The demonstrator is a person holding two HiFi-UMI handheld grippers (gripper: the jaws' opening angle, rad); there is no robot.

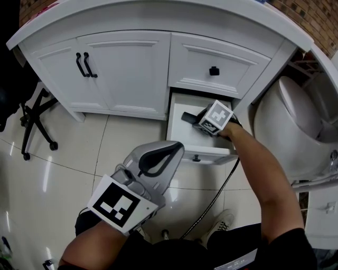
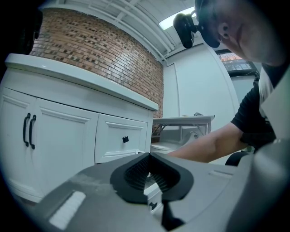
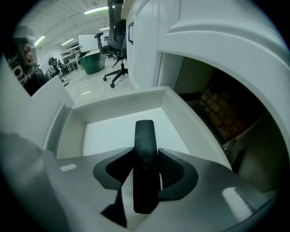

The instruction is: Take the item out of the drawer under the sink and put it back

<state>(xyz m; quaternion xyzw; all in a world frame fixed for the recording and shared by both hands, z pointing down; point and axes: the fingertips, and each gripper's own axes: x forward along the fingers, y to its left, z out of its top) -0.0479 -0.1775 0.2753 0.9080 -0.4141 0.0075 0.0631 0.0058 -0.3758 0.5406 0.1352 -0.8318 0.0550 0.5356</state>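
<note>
Jaws of the right gripper (image 3: 145, 164) clench a black remote (image 3: 144, 136) over the open drawer (image 3: 113, 102), fitting either lift-out or return; left gripper (image 2: 149, 159) hangs near, closed, empty.

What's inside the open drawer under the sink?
A black remote, gripped by the right hand-held gripper, over the bare white floor of the drawer. Nothing else shows. The floor under the remote and gripper is covered.

We see a red brick wall (image 2: 99, 50) behind a white cabinet (image 1: 127, 74), glossy pale floor tiles (image 1: 68, 174), a black office chair (image 3: 117, 34), and ceiling strip lights (image 3: 97, 10).
</note>
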